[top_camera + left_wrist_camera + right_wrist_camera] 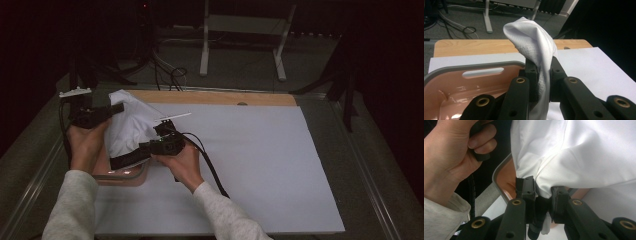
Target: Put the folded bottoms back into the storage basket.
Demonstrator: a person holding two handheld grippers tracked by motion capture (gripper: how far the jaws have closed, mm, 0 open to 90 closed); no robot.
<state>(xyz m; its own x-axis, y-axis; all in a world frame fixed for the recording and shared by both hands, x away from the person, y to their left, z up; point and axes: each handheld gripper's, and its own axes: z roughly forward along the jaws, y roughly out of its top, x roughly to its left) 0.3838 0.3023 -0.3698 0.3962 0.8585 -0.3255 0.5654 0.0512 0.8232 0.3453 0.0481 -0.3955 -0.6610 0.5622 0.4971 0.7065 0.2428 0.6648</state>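
A white cloth [131, 125] hangs bunched between my two grippers, over a pink bin with a grey rim [131, 174] at the table's left. In the high view my left gripper [116, 108] grips the cloth's upper left part. My right gripper [120, 161] points left and grips its lower edge. In the left gripper view the left gripper [543, 68] is shut on a twisted fold of cloth [534, 37], with the bin [454, 87] just below. In the right gripper view the right gripper [541, 189] pinches the hem of the cloth [579, 157] above the bin's rim [499, 170].
A large white board [250, 165] covers most of the table, with a wooden strip [215, 97] along its far edge. On the floor beyond stand a white frame stand [205, 50] and loose cables [170, 75]. The person's left hand [446, 157] is beside the bin.
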